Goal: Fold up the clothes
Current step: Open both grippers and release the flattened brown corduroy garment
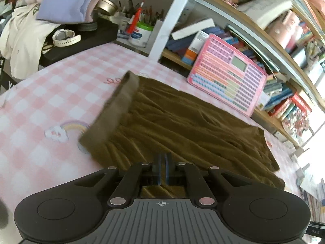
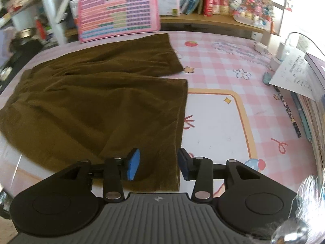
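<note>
Nearest in the left wrist view, the left gripper [image 1: 161, 169] has its two blue-lined fingers pressed almost together, and no cloth shows between them. Just past the fingertips lies the olive-brown pleated corduroy shorts [image 1: 182, 126], spread flat on the pink-and-white checked table mat [image 1: 50, 93]. The shorts' waistband [image 1: 113, 109] stands lifted and blurred on their left side, above a rainbow printed on the mat.

In the right wrist view, the right gripper [image 2: 158, 163] hangs with its jaws parted about halfway. The near leg hem of the shorts [image 2: 91, 101] lies between and below the blue pads [image 2: 133, 163], and the pads do not press on it. The right edge of that hem runs beside a white panel with an orange border printed on the mat [image 2: 264, 93]. The second leg of the shorts reaches toward the far edge of the table.

Beyond the shorts, a pink toy keyboard tablet with a small grey screen [image 2: 118, 10] leans against the wooden bookshelf [image 2: 213, 19] along the table's far edge. At the far left corner, seen from the left wrist, sit a white wristwatch [image 1: 66, 37] on a black box, a white tub of pens [image 1: 141, 33] and a folded lilac cloth [image 1: 67, 0].
</note>
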Demonstrator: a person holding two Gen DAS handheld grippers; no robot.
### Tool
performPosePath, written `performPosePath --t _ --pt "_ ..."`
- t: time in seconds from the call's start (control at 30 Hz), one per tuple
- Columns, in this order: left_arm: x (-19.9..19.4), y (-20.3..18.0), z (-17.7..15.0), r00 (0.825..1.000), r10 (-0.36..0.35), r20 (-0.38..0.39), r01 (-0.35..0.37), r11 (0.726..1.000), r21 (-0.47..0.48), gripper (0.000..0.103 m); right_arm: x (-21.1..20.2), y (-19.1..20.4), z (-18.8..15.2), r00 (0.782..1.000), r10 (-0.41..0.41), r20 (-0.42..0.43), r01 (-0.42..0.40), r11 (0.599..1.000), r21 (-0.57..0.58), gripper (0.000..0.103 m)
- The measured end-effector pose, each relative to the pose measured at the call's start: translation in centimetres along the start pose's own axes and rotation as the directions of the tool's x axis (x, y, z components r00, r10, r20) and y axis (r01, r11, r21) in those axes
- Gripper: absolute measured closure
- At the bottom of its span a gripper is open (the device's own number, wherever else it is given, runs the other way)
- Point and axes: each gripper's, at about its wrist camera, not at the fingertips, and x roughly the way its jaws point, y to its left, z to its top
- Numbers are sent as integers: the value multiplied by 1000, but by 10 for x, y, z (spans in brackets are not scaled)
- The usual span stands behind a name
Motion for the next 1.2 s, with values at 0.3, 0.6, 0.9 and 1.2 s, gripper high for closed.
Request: performPosePath --t 0.3,0.6,0.9,1.2 --pt "-30 -51 -52 999 30 -38 -27 995 91 65 -8 -3 -26 997 69 -35 -70 997 -42 53" --pt "-31 -65 -61 998 37 -53 -24 973 230 29 -20 22 -30 1000 18 -13 -18 998 -53 27" --pt "-36 -26 -43 995 34 -98 -1 948 319 16 -25 92 -38 999 -39 -1 38 999 -36 13" --pt "-32 12 -16 991 -28 -131 79 914 397 15 -25 145 -47 994 -112 15 111 993 49 11"
